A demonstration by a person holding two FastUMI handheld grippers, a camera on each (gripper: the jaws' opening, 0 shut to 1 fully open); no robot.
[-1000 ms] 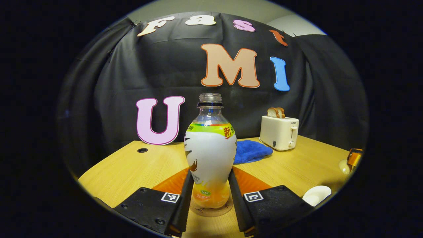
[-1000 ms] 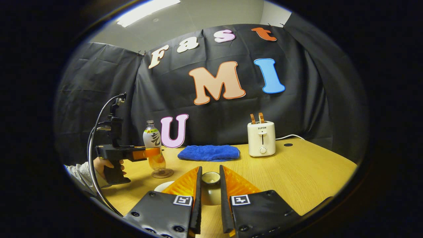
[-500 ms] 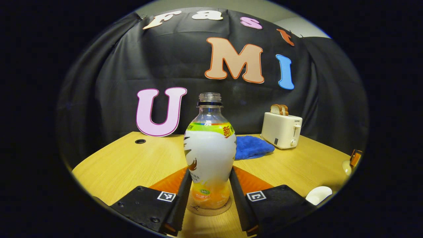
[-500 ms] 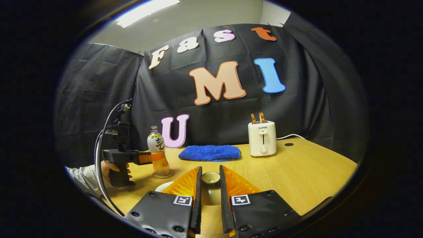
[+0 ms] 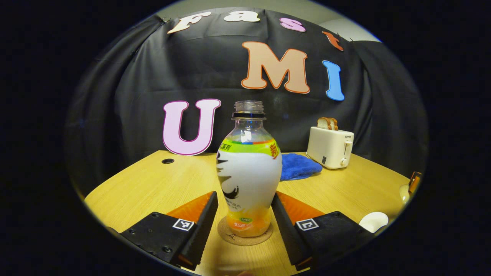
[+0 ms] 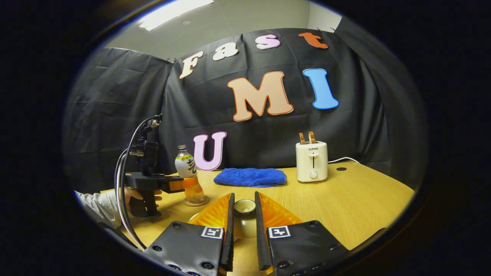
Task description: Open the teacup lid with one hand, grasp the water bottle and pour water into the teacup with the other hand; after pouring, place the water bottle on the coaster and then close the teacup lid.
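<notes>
Water bottle (image 5: 248, 180) stands upright on the cork coaster (image 5: 245, 233), cap off, orange drink low in its base, and the left gripper (image 5: 241, 224) has just let go: its fingers, clamped on the bottle's sides a second ago, now stand spread with a clear gap on each side. So the set-down looks done, and that hand only needs to back off. Over in the right gripper view, the right gripper (image 6: 243, 226) stays closed on the teacup lid (image 6: 244, 224), pinching its knobbed top between both fingers. Closing the cup appears to be what's left. Beyond, on the table (image 6: 345, 199), sit a blue towel (image 6: 251, 177) and a toaster (image 6: 311, 161).
</notes>
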